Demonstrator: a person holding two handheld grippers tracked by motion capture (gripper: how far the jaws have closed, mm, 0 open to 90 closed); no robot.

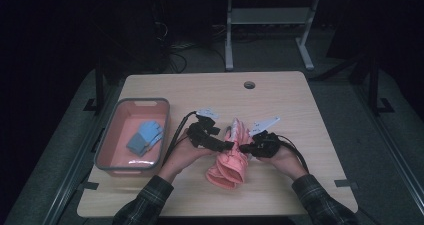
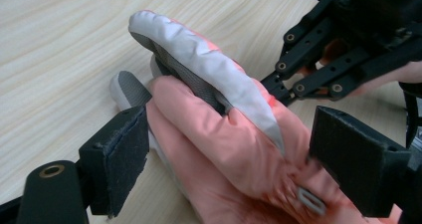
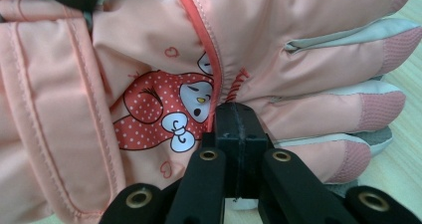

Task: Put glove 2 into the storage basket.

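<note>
A pink winter glove (image 1: 230, 167) lies at the middle of the wooden table (image 1: 300, 110), cuff toward the person. Its back carries a red polka-dot cartoon figure (image 3: 164, 117), and its fingers have grey-white edging (image 2: 209, 64). My left gripper (image 1: 231, 145) comes in from the left. Its jaws stand wide apart around the glove (image 2: 199, 134), the pads beside the fabric without squeezing it. My right gripper (image 1: 243, 147) comes in from the right. Its jaws (image 3: 238, 119) are pressed together with their tips against the glove's back (image 3: 149, 50). Whether any fabric is pinched I cannot tell.
A grey-rimmed pink basin (image 1: 107, 135) stands at the table's left and holds a blue glove (image 1: 145, 137). A round cable hole (image 1: 249, 84) sits near the far edge. Cables trail from both grippers. A metal frame (image 1: 270, 20) stands on the floor beyond the table.
</note>
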